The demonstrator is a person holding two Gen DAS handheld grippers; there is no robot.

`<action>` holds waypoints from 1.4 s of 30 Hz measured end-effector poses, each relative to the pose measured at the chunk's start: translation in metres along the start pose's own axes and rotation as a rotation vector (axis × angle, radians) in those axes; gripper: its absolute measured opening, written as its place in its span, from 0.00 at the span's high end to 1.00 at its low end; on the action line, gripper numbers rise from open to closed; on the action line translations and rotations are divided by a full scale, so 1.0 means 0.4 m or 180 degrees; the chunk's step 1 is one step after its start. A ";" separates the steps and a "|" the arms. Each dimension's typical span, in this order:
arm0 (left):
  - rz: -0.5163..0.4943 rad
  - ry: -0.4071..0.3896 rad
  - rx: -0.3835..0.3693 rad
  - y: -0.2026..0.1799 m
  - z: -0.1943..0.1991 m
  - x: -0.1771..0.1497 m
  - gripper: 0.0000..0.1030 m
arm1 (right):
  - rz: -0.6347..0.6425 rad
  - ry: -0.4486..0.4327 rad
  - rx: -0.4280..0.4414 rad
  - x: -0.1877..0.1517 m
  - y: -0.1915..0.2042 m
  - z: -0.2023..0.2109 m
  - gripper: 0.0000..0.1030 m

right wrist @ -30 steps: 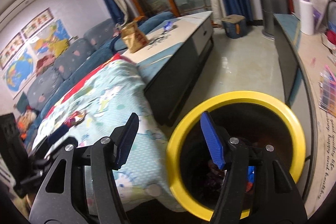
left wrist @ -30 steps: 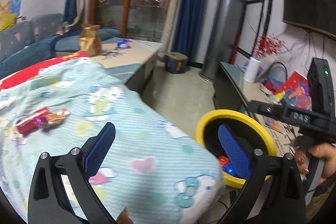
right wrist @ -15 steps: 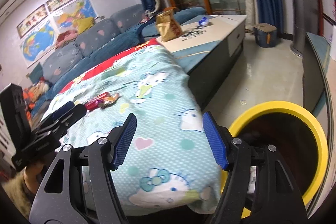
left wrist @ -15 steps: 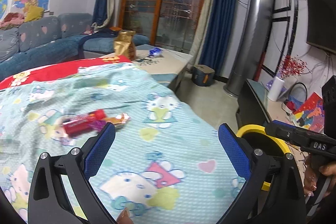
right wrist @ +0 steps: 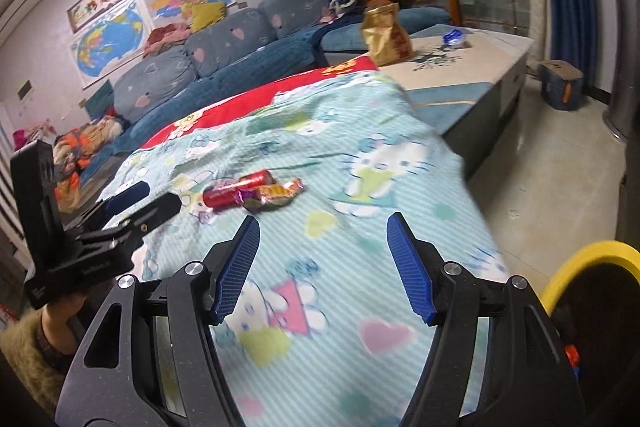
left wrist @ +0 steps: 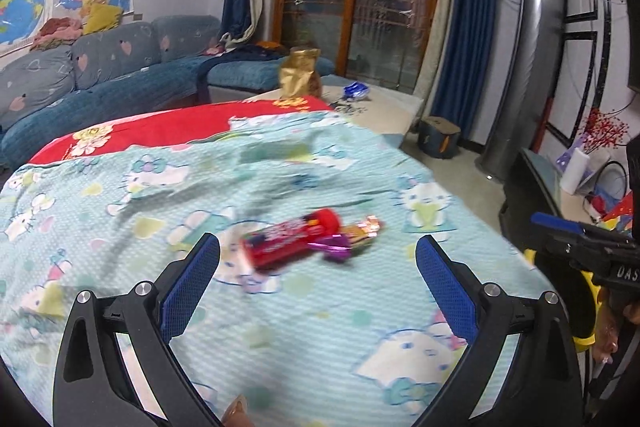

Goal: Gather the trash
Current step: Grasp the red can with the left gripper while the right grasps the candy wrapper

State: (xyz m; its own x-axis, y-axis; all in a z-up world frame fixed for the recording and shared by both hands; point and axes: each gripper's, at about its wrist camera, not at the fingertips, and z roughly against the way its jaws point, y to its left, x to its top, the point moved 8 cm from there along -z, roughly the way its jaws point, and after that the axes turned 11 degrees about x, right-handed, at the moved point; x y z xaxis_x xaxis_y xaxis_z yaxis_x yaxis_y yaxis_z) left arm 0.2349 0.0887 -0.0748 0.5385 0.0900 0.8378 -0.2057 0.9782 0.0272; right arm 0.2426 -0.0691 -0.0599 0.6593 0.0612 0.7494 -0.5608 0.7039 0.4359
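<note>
The red tube [left wrist: 291, 242] lies crosswise just ahead of the left gripper [left wrist: 317, 273], nearer than the right gripper [right wrist: 323, 265]; both unclenched, empty.

Soft matt cloth, woven in fine stripes, on the cartoon-print sheet [left wrist: 280, 327]. Glossy red plastic on the wrapper [left wrist: 288, 239]; shiny crinkled foil on the candy wrappers [right wrist: 272, 193] beside it. Ribbed blue rubbery pads on matt black plastic fingers [right wrist: 236, 263]. Smooth glossy yellow rim on the bin [right wrist: 588, 255]. Crumpled metallic gold bag [right wrist: 384, 35].
</note>
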 end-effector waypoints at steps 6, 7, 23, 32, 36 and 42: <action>-0.0086 0.0132 0.0010 0.049 -0.054 0.002 0.15 | 0.0043 0.0189 -0.0043 0.026 0.013 -0.135 0.46; -0.0099 0.0154 0.0004 0.048 -0.063 0.003 0.17 | 0.0048 0.0234 -0.0057 0.028 0.011 -0.162 0.47; -0.0320 0.0653 -0.0384 0.045 -0.218 -0.012 0.30 | -0.0148 0.0685 0.0057 0.006 -0.025 -0.356 0.74; -0.0185 0.0912 -0.0677 0.025 -0.260 -0.050 0.40 | 0.0110 0.0667 0.0203 -0.024 0.030 -0.303 0.96; -0.0208 0.0925 -0.0730 0.005 -0.250 -0.064 0.51 | 0.0297 0.0582 0.0170 -0.036 0.055 -0.244 0.97; -0.0400 0.0918 -0.0687 -0.040 -0.219 -0.088 0.60 | 0.0374 0.0517 0.0074 -0.062 0.050 -0.165 0.97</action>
State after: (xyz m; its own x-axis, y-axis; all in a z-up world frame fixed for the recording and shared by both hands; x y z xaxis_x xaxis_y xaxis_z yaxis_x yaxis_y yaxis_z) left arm 0.2907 0.0862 -0.1526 0.7627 -0.0142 0.6466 0.0367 0.9991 -0.0214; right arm 0.2480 -0.0096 -0.1027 0.6596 0.2567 0.7064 -0.6489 0.6687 0.3629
